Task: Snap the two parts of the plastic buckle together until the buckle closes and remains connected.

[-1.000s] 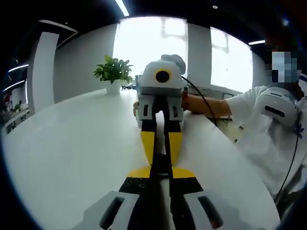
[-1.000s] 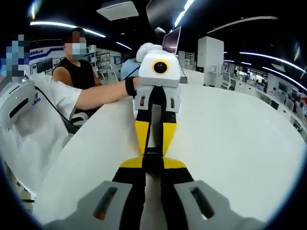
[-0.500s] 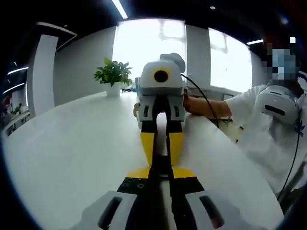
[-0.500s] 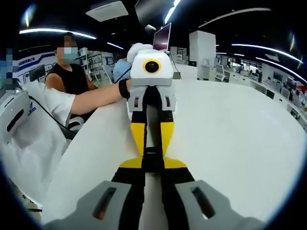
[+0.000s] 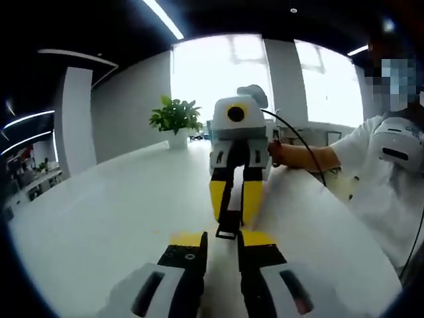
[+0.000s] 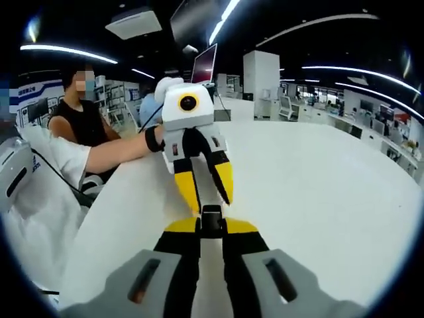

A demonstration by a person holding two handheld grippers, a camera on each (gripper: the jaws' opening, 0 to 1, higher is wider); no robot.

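Observation:
The black plastic buckle [image 6: 211, 218] sits pinched between the yellow tips of my right gripper [image 6: 212, 226], which is shut on it. Facing it, my left gripper [image 6: 212, 205] has its yellow fingers [image 6: 188, 191] splayed apart just beyond the buckle, touching nothing. In the left gripper view, my left gripper [image 5: 223, 240] stands open with white table showing in its gap. There the buckle [image 5: 228, 222] sticks out of the right gripper [image 5: 234, 219] toward me, loop end nearest. It reads as one piece; I cannot make out a seam.
Both grippers hover over a large white table [image 5: 99, 225]. A potted plant [image 5: 176, 116] stands at its far end. A person in a white top [image 5: 374, 185] is at the table's edge. Another person in black [image 6: 85, 112] sits behind, near a monitor [image 6: 204, 64].
My left gripper has opened, let go of the buckle and drawn back a little. The right gripper keeps hold of the buckle. Both views have shifted with the hands.

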